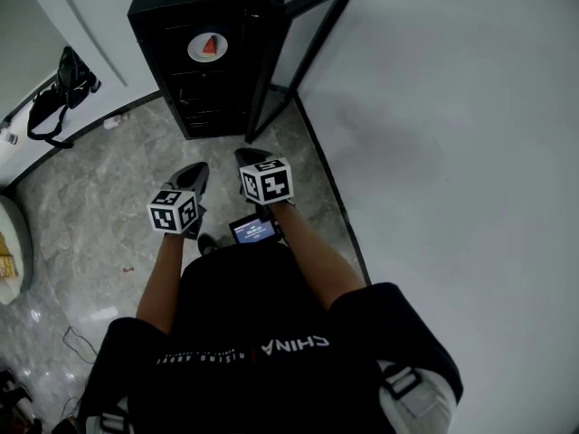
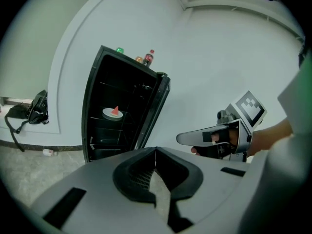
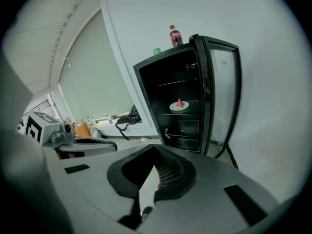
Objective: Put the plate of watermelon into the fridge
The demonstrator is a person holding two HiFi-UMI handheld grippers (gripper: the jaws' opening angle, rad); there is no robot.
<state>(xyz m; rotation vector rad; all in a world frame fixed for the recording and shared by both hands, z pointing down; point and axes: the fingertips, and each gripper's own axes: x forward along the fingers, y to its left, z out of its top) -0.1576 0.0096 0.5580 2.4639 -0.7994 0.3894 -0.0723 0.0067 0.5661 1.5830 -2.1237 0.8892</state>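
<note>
Showing the plate (image 1: 194,50) of watermelon (image 1: 210,45) resting on a shelf inside the black fridge (image 1: 158,16), whose glass door (image 1: 303,39) stands wide open. The left tongs (image 1: 194,172) and right tongs (image 1: 251,156) are held side by side above the marble floor (image 1: 99,215), apart from the fridge. Both are clenched tip to tip, with nothing between them. A dark bottle (image 3: 175,35) stands on the fridge top.

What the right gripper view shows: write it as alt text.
An open black fridge holds a white plate with a watermelon slice on a middle shelf. The right gripper, shut and empty, points toward it.
</note>
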